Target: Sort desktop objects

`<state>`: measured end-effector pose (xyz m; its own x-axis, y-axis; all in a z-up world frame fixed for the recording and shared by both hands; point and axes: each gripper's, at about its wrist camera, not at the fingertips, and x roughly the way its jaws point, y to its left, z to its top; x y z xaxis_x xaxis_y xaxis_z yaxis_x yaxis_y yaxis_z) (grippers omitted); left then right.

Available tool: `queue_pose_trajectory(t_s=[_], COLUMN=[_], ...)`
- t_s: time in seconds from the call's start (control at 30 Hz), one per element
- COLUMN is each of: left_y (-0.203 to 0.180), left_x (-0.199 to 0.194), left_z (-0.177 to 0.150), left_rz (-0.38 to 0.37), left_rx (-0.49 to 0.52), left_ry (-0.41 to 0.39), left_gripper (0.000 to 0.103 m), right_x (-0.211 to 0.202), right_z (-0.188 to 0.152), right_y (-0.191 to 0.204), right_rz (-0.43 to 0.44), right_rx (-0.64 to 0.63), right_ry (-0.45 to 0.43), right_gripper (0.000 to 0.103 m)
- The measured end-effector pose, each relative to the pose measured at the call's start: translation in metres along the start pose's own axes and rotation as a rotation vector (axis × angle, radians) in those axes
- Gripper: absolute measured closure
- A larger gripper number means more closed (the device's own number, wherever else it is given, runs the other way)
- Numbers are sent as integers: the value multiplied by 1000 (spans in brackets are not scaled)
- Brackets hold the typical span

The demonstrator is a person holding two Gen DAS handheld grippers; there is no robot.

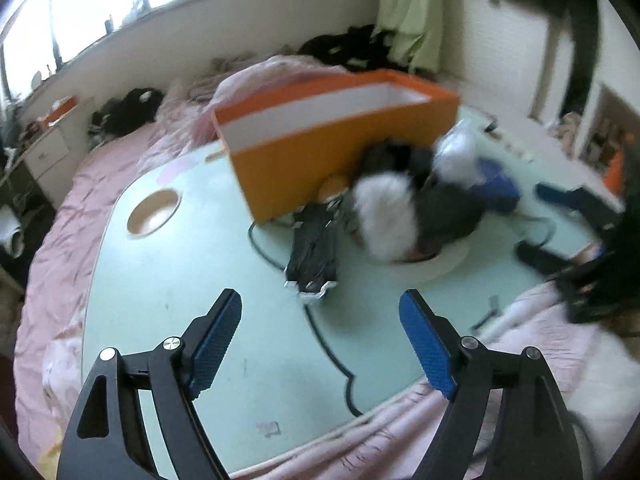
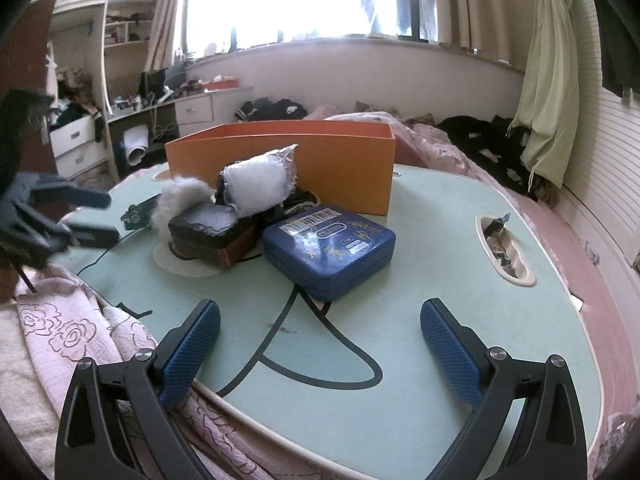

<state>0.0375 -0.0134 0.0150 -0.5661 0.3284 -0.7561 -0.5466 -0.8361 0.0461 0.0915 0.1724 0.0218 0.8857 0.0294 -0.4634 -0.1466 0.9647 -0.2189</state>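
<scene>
My right gripper (image 2: 320, 344) is wide open with nothing in it, hanging over the near edge of the mint-green table (image 2: 420, 380). Dead ahead sits the blue tin (image 2: 329, 252), flat, hard, glossy, rounded corners, turned so a corner points at me. Right hand's clearly closer. My left gripper (image 1: 320, 332) is spread open too, empty, facing a black toy car (image 1: 314, 252), nose toward me. Behind both: fluffy white stuff (image 2: 260, 190), soft, and the orange cardboard box (image 2: 340, 160), open-topped, where things probably go.
</scene>
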Motion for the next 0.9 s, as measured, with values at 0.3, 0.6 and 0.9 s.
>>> queue_pose_trajectory(t_s=[0.3,0.6,0.9], left_y=[12,10,11], left_x=[28,28,29], left_z=[2,2,2], left_rz=[-81,-79,-80], left_rx=[-94,-92,-91], left_ry=[-8,-14,-14], left_gripper=[0,0,0], right_x=[1,1,1], right_z=[1,1,1], right_y=[2,2,2], right_rz=[-11,-17,-26], right_rx=[3,8,11], right_ry=[5,6,9], right_gripper=[2,2,2])
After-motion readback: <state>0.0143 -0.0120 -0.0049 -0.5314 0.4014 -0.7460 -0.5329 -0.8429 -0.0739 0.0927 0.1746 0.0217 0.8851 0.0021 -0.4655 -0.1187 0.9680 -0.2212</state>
